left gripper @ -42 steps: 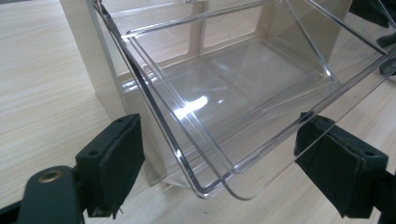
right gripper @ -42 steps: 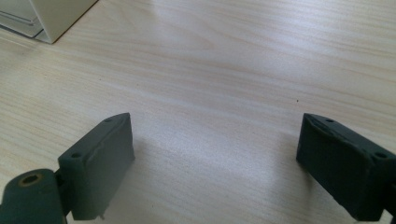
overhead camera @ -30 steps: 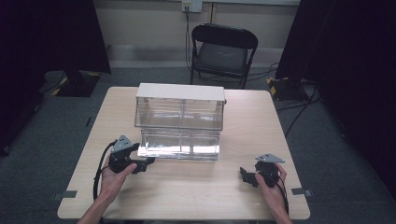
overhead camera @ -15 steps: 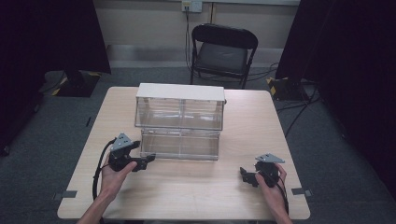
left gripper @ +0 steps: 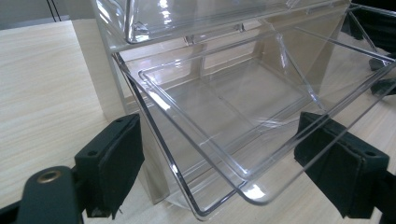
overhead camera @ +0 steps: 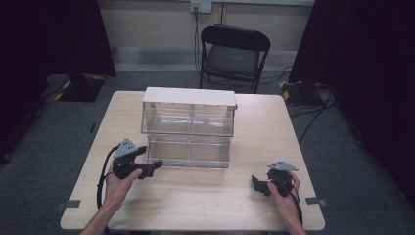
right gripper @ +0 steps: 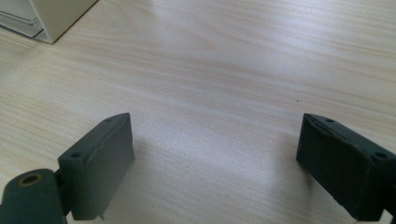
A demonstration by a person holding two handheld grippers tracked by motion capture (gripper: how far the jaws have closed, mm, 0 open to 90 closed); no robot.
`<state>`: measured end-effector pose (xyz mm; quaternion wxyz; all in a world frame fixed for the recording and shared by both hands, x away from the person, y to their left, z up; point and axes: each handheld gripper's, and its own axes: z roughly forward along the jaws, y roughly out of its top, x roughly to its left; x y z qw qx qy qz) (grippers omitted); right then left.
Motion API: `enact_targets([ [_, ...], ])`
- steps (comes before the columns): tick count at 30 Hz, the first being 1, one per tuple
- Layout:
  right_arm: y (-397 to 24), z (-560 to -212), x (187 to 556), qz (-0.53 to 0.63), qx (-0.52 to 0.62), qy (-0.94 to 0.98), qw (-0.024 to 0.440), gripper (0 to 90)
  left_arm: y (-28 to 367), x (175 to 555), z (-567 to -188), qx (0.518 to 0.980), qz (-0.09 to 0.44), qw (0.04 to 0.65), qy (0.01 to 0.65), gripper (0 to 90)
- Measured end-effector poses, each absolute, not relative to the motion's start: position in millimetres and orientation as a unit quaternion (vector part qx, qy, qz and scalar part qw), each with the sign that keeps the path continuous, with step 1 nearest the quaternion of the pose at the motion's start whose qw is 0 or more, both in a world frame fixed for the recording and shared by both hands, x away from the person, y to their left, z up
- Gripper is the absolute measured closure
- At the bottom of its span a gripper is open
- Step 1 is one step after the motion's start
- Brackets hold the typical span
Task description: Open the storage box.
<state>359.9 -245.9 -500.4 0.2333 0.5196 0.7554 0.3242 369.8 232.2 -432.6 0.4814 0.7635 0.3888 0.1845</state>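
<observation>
The left gripper [overhead camera: 150,168] sits in the person's left hand [overhead camera: 117,183] at the front-left corner of the clear drawer cabinet [overhead camera: 188,128], its tips pointing at the lower tier. In the left gripper view its jaws stand wide apart and hold nothing; the tilted front edge of the lower left drawer [left gripper: 243,140] lies between them, and whether either jaw touches the plastic cannot be told.

The cabinet stands on the wooden table [overhead camera: 195,200], toward the far side and roughly centred left to right. It is see-through plastic with a pale, opaque top and pale side walls, built as two tiers of two drawers each. The lower tier sits forward of the upper one. Seen close, the lower left drawer is a clear bin with a thick rounded rim, its front leaning outward and its inside bare, with bright glare on the edges. The upper drawer [left gripper: 196,18] above it is just as clear.

To the right of the cabinet and nearer the person, well apart from it, the right gripper [overhead camera: 256,184] rests low over bare tabletop in the right hand [overhead camera: 284,193]. Its jaws are spread wide with only wood grain between them.

Beyond the table, behind the cabinet, a black folding chair [overhead camera: 234,54] faces it.
</observation>
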Motion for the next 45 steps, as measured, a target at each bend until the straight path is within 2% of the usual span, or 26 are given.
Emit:
enact_targets([
  [45,-246,-500,360,0.324,0.52,0.755,0.233,10.4,233,380,-420,0.756,0.187,0.493,0.387,15.5],
])
